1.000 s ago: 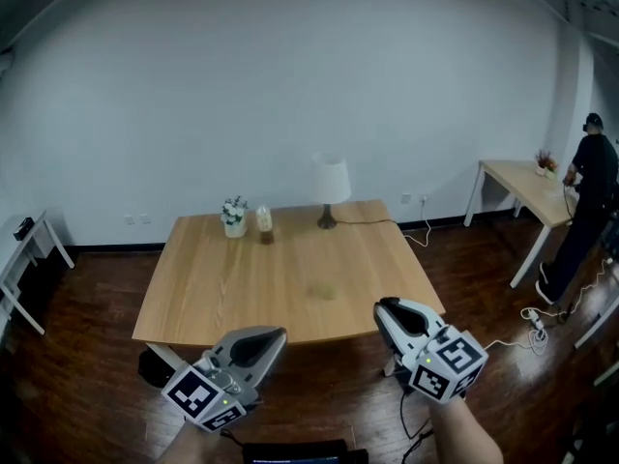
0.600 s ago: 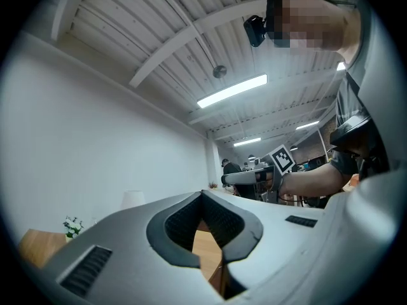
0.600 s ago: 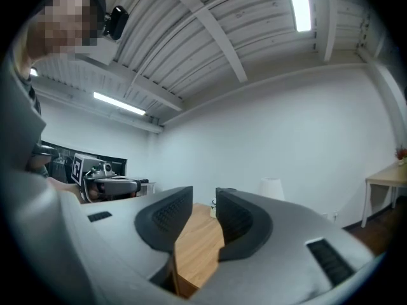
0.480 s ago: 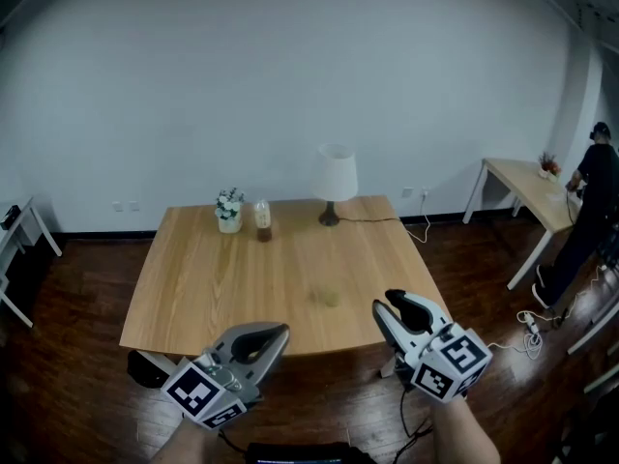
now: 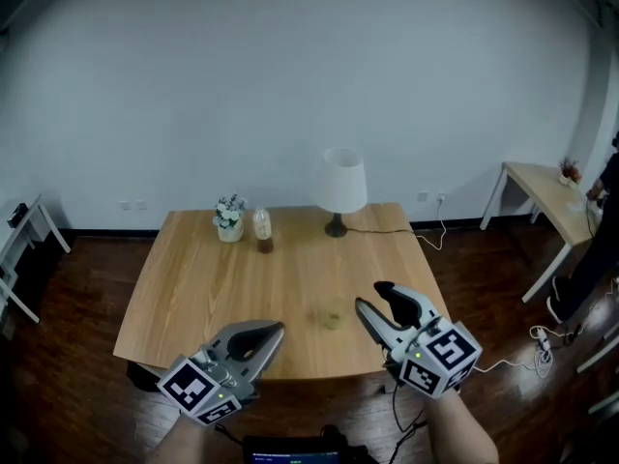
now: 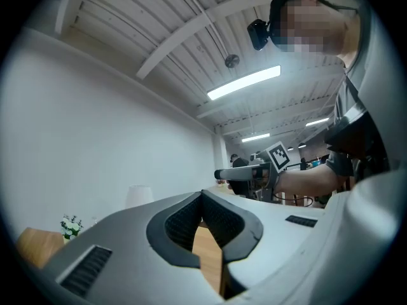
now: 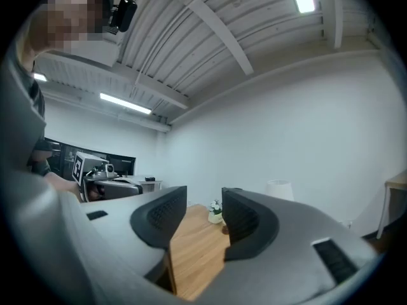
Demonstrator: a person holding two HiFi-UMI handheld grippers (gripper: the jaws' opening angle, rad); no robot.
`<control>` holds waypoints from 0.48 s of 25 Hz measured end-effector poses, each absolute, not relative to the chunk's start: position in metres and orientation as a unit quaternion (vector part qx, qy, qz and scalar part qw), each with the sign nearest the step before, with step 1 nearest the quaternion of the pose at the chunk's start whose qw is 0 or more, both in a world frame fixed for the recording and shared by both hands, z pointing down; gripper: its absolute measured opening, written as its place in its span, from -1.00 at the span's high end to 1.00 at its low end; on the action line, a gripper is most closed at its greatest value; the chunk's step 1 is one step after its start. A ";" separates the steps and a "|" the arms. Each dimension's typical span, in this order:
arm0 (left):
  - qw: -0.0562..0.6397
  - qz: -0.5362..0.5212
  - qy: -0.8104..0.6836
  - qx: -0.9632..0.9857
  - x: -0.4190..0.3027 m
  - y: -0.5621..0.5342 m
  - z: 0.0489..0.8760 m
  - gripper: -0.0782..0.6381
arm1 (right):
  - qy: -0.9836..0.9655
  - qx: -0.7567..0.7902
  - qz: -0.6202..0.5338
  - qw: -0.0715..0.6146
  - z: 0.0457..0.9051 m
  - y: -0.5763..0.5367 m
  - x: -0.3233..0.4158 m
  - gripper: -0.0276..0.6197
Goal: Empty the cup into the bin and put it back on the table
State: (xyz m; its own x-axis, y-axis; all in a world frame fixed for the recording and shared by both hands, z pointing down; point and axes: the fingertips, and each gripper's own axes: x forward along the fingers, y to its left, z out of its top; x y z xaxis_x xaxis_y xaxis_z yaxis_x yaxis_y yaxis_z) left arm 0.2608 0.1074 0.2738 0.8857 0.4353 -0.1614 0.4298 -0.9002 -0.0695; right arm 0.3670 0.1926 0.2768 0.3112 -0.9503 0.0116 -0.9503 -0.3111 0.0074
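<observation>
Just left of right fingers (image 5: 371, 318) — cup (image 5: 332, 318), untouched.

Left gripper (image 5: 274, 330), fingers (image 6: 181, 224) pressed together, empty; right gripper (image 5: 370, 296), fingers (image 7: 162, 218) apart, just opening, empty.

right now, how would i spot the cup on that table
Find the wooden table in front of the white wall. The cup stands alone near its front edge, away from the lamp, flowers and bottle along the back. It is small, pale and see-through.

dim cool light, glaring ceiling strip light (image 6: 245, 82), fisheye-curved dark corners
</observation>
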 end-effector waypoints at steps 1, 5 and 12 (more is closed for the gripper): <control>0.020 0.083 -0.220 -0.972 0.269 0.106 0.275 0.78 | -0.590 0.807 0.001 0.007 0.276 0.191 0.376 0.36; 0.017 0.089 -0.198 -0.976 0.298 0.099 0.270 0.78 | -0.604 0.797 0.005 0.009 0.276 0.186 0.408 0.36; 0.020 0.080 -0.178 -0.981 0.329 0.095 0.273 0.78 | -0.622 0.782 0.014 0.011 0.284 0.174 0.442 0.20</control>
State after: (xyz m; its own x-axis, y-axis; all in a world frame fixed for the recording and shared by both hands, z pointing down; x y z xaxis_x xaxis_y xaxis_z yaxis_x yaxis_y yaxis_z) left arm 0.3290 0.0952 0.2732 0.9240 0.3521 -0.1493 0.3456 -0.9359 -0.0684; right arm 0.4416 0.1739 0.2838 0.2248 -0.9737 0.0356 -0.9744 -0.2250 -0.0004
